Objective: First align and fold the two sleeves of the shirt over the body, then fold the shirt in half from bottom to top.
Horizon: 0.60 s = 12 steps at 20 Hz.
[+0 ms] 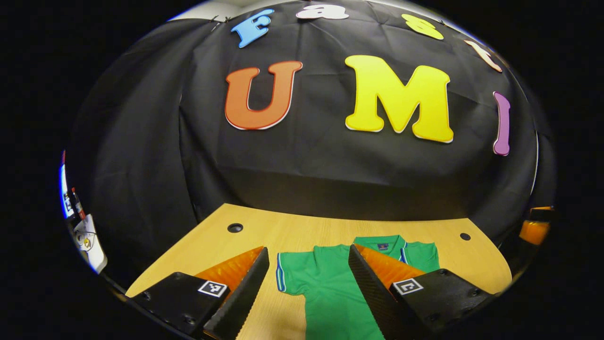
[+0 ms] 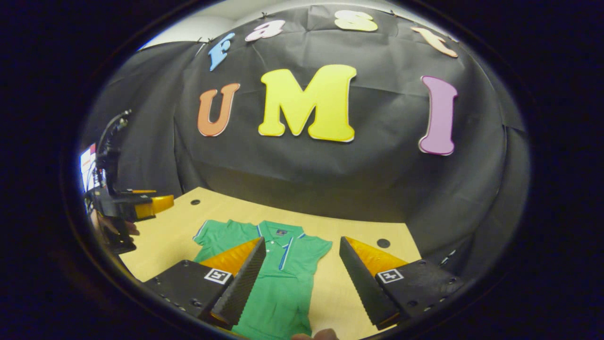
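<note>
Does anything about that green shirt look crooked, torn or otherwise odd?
Nothing stands out. The green polo shirt lies flat and face up on the wooden table, both sleeves still spread out, no damage visible.

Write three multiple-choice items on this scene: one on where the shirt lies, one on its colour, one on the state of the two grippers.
1. Where does the shirt lie?
A. flat on the wooden table
B. hung on the booth wall
C. bunched up inside a basket

2. What colour is the shirt's body?
A. red
B. green
C. white

3. How do the left gripper and right gripper stand?
A. both shut on a sleeve
B. one shut on the collar, one open
C. both open, holding nothing

Key: 1 A, the shirt is spread on the table top in both views. 2 B, the cloth is green, with striped trim at collar and sleeve. 3 C, each gripper's jaws stand wide apart above the shirt with no cloth between them.
</note>
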Available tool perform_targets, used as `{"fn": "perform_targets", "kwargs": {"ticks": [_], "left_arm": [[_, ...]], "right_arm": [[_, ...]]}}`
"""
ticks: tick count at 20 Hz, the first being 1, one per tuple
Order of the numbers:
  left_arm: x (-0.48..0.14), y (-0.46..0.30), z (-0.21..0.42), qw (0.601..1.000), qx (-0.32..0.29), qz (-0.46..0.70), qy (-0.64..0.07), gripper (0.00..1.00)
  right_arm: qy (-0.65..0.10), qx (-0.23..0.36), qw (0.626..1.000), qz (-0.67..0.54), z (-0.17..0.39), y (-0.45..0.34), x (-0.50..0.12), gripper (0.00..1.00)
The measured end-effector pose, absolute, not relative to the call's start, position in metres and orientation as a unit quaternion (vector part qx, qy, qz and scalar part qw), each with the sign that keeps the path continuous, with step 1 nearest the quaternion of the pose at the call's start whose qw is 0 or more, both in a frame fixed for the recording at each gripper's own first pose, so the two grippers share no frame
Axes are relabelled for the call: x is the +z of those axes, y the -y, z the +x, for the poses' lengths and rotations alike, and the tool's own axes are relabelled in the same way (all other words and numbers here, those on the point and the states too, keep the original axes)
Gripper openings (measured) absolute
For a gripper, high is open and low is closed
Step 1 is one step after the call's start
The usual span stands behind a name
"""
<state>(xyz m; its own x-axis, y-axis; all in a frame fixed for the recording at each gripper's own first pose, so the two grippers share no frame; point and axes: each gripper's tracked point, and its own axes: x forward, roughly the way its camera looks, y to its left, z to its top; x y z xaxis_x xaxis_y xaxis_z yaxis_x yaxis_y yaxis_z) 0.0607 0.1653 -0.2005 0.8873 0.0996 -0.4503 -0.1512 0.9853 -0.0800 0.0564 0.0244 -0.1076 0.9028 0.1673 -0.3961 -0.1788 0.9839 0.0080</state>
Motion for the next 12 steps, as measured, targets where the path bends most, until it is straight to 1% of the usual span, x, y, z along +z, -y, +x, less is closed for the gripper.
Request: {"fn": "perform_targets", "kwargs": {"ticks": [1, 5, 7, 10, 11, 12], "left_arm": [[-0.220, -0.172, 0.068, 0.966, 0.063, -0.061, -0.242, 1.00], [-0.294, -0.195, 0.088, 0.948, 0.060, -0.087, -0.300, 1.00], [-0.324, -0.202, 0.095, 0.941, 0.056, -0.091, -0.322, 1.00], [-0.362, -0.205, 0.102, 0.928, 0.048, -0.103, -0.356, 1.00], [-0.373, -0.208, 0.105, 0.924, 0.051, -0.103, -0.366, 1.00], [-0.380, -0.211, 0.107, 0.920, 0.056, -0.106, -0.373, 1.00]], "right_arm": [[-0.201, 0.076, 0.977, -0.012, 0.047, -0.020, -0.103, 0.93], [-0.214, 0.016, 0.976, -0.026, 0.013, 0.012, -0.109, 0.96], [-0.227, -0.012, 0.974, -0.019, -0.008, 0.023, -0.113, 0.95], [-0.242, -0.041, 0.969, -0.019, -0.027, 0.035, -0.120, 0.95], [-0.245, -0.046, 0.968, -0.017, -0.032, 0.036, -0.120, 0.94], [-0.245, -0.051, 0.968, -0.016, -0.033, 0.037, -0.118, 0.95]]}}
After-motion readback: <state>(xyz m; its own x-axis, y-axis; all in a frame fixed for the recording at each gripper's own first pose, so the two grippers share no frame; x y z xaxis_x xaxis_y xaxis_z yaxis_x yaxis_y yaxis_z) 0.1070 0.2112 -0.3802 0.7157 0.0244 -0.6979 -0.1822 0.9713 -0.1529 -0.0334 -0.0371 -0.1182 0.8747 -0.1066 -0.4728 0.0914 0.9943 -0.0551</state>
